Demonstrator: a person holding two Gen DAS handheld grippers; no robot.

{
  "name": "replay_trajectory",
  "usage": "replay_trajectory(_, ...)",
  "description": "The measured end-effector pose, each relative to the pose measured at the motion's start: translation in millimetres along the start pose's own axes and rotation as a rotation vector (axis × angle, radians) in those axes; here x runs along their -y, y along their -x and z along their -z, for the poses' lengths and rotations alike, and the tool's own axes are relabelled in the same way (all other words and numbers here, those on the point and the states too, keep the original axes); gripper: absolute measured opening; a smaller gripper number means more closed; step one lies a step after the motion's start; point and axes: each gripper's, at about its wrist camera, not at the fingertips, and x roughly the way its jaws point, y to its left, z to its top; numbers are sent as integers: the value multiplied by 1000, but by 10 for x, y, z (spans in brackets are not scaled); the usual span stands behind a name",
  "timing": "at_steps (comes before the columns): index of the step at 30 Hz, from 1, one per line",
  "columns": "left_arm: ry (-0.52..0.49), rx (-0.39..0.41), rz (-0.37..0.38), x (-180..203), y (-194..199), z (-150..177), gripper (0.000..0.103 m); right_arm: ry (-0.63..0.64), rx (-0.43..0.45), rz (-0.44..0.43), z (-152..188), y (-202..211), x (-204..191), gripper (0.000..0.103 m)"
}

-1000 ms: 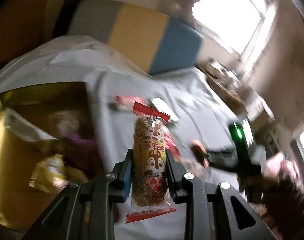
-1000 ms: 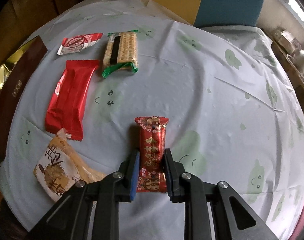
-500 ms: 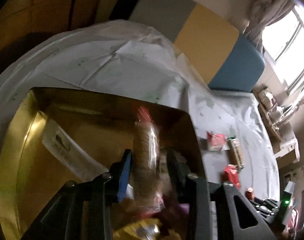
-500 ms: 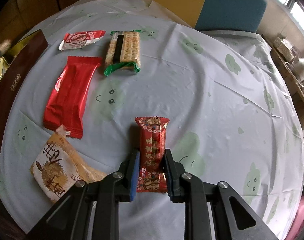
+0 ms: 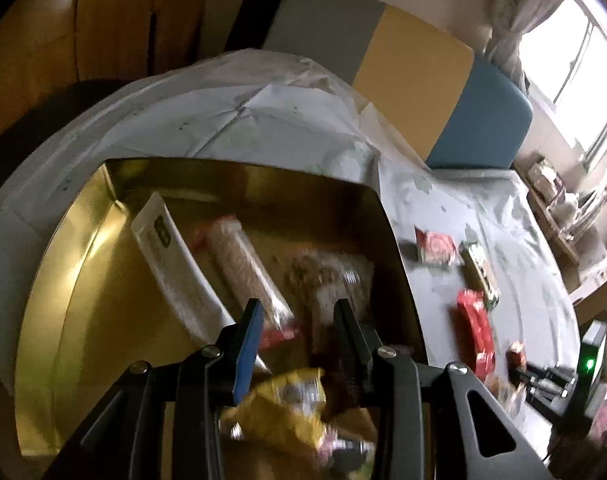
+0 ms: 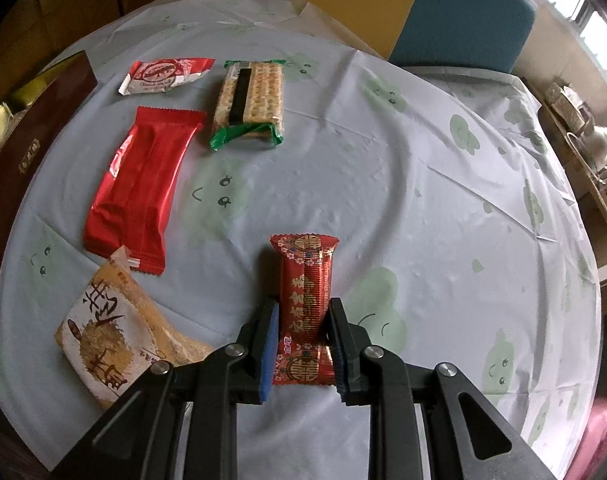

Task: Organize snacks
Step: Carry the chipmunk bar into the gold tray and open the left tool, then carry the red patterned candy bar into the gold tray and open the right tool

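My left gripper point(image 5: 297, 316) hangs released over the gold tin point(image 5: 75, 264) with nothing between its jaws. A sesame bar point(image 5: 243, 264) lies blurred inside the tin beside a white packet point(image 5: 171, 264). A yellow bag point(image 5: 287, 404) near the tin's near edge is smeared; its print is unreadable. My right gripper point(image 6: 303, 328) is clenched on a red-gold snack point(image 6: 305, 300) near the table's point(image 6: 423, 184) near edge. Its lower end sits between the fingers point(image 6: 269, 344). Near the table's left edge lie a red pack point(image 6: 139, 184), crackers point(image 6: 249, 104) and a tan pouch point(image 6: 111, 332), partly cut off by the gripper.
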Motion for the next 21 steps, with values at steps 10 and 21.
replay_trajectory(10,-34,-4,-34,78,224,380,40,22,10,23,17,20,-41,24)
replay_trajectory(21,-36,13,-66,-42,376,537,40,15,16,18,29,31,-31,23)
